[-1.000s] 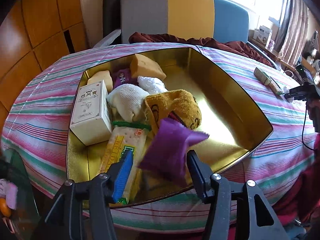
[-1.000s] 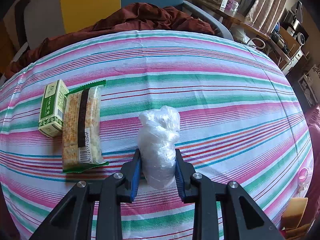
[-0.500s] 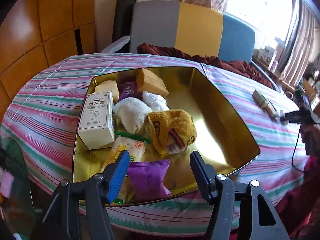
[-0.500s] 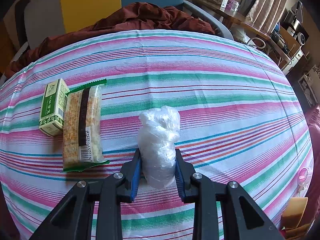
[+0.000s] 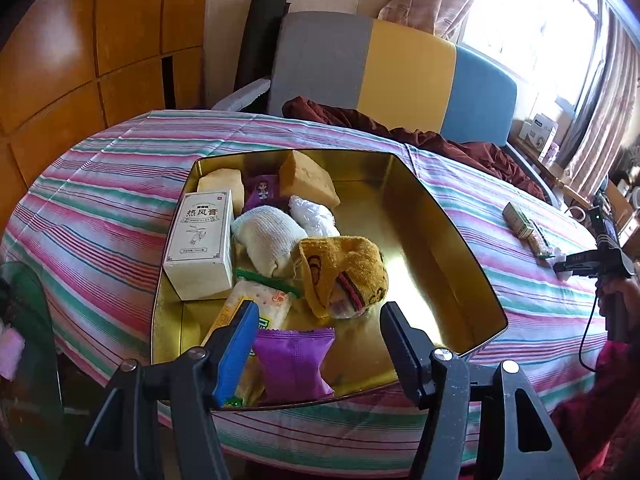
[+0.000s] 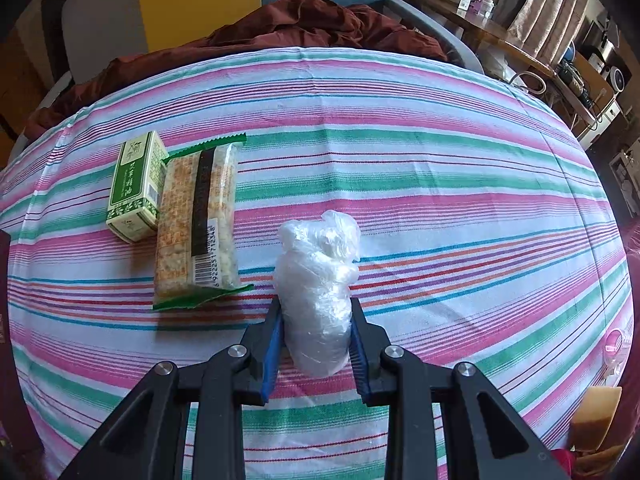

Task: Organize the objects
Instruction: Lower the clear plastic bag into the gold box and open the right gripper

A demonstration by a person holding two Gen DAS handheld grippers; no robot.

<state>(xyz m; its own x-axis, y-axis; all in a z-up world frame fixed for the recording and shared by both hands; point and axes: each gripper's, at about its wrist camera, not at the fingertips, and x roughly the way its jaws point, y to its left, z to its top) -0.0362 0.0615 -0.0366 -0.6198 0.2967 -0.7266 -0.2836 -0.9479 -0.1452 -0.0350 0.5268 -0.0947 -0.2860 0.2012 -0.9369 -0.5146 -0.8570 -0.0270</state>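
The purple packet [image 5: 294, 362] has dropped into the gold tin [image 5: 436, 240], under your empty, half-open left gripper [image 5: 316, 332]. Your right gripper [image 6: 316, 334] squeezes the plastic bundle [image 6: 318, 284], ready to carry it there.

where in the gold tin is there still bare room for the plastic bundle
The gold tin is bare along its right half, between the yellow sock and the right wall. The left half is crowded: white box, white sock, cracker pack, purple packet. The right gripper holds the plastic bundle.
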